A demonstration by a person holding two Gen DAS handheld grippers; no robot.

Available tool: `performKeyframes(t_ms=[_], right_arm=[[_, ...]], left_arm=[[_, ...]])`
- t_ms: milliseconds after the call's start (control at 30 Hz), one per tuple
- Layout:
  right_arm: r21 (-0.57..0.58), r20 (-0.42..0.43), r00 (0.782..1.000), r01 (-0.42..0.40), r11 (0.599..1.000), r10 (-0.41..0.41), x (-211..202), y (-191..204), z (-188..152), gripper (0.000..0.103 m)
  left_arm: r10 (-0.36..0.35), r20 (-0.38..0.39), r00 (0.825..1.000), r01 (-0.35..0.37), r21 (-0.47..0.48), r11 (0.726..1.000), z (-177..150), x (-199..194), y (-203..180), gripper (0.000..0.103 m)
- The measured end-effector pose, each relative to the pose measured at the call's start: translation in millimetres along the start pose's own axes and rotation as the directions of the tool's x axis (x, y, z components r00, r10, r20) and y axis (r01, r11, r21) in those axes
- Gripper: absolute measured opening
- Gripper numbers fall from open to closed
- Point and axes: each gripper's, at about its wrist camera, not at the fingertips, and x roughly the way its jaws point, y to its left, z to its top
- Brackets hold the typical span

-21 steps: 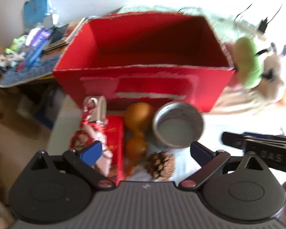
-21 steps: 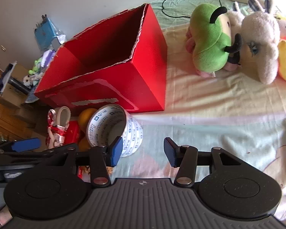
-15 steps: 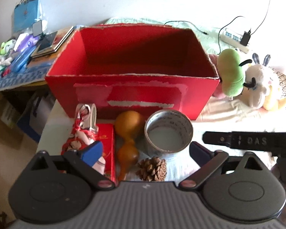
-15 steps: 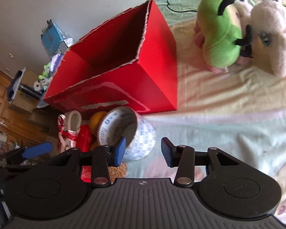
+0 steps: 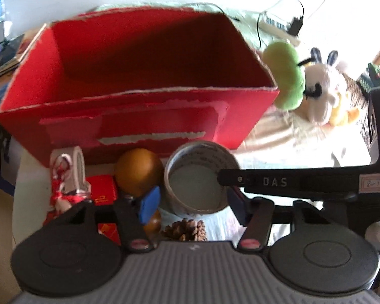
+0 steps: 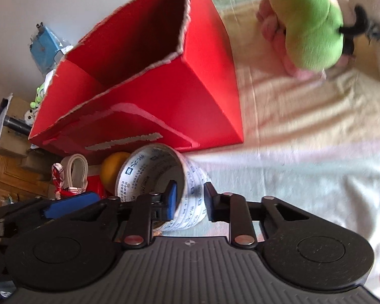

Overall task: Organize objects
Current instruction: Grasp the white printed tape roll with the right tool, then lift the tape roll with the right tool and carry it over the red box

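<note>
Right tool (image 6: 188, 198): fingers straddled the tape roll's (image 6: 162, 185) wall, one inside, not yet pinching. Left tool (image 5: 192, 206): spread, roll just ahead. Beyond: red box (image 6: 149, 88), open-topped, likely destination.

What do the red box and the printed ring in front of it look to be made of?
Red box: looks like cardboard with a matte red coating; its torn rim and a peeled strip show a pale core.
Printed ring: probably a tape roll, a thin-walled open cylinder with slightly glossy white wrap and blue print.
</note>
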Motion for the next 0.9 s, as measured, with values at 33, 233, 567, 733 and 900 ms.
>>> performKeyframes(t_ms=[33, 233, 567, 733, 900], right_arm=[[0.019, 0.002, 1.0, -0.003, 1.0, 0.003, -1, -3, 1, 0.024], [0.039, 0.018, 1.0, 0.024, 0.999, -0.025, -11, -4, -1, 0.015], [0.048, 0.101, 0.987, 0.123, 0.991, -0.127, -53, -26, -8, 0.015], [0.059, 0.203, 0.961, 0.177, 0.982, -0.186, -95, -27, -2, 0.015], [0.079, 0.344, 0.919, 0.178, 0.981, -0.194, -150, -26, -1, 0.015]], left_arm=[[0.005, -0.007, 1.0, -0.005, 0.006, 1.0, 1, 3, 1, 0.059], [-0.031, -0.072, 0.997, 0.031, -0.001, 1.0, 5, 25, 15, 0.037], [-0.111, -0.082, 0.99, 0.118, 0.089, 0.989, 15, 30, -6, 0.015], [-0.162, -0.017, 0.987, 0.163, 0.195, 0.967, 27, 6, -31, 0.014], [-0.232, 0.104, 0.967, 0.193, 0.296, 0.935, 44, -38, -51, 0.014]])
